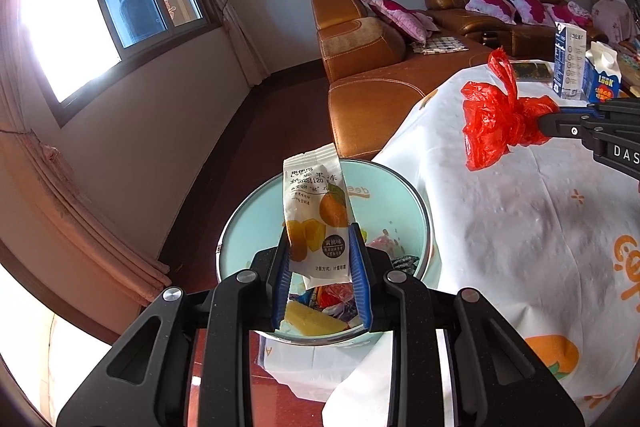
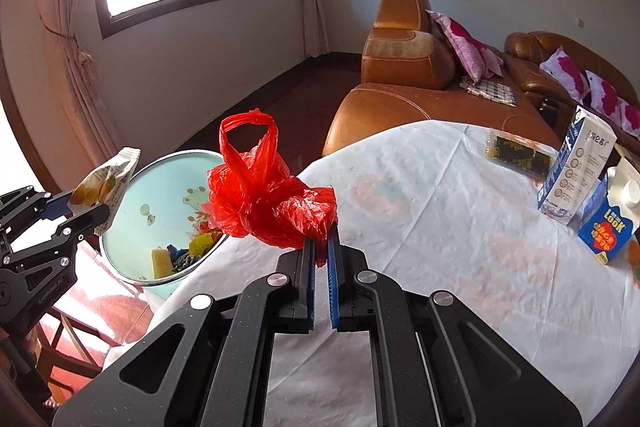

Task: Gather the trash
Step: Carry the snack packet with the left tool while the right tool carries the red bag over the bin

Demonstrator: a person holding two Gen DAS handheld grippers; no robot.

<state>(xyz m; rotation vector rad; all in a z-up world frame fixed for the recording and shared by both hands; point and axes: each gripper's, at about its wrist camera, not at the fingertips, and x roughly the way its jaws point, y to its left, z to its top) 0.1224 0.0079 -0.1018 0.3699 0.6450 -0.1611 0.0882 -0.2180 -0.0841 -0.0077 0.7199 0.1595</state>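
Observation:
My left gripper (image 1: 320,231) is shut on a white snack wrapper (image 1: 316,203) with orange fruit print and holds it upright over the open light-blue trash bin (image 1: 400,203). The bin holds several pieces of trash (image 1: 320,311). My right gripper (image 2: 321,239) is shut on a crumpled red plastic bag (image 2: 264,195) and holds it above the table's left edge, next to the bin (image 2: 160,187). In the right wrist view the left gripper (image 2: 96,205) with the wrapper (image 2: 104,183) shows at the left. In the left wrist view the right gripper (image 1: 540,123) and the red bag (image 1: 492,123) show at the right.
The table has a white cloth (image 2: 440,227) with orange print. At its far right stand a white-blue milk carton (image 2: 572,171), a blue carton (image 2: 608,223) and a dark packet (image 2: 516,149). A brown leather sofa (image 2: 404,87) with pink pillows stands behind.

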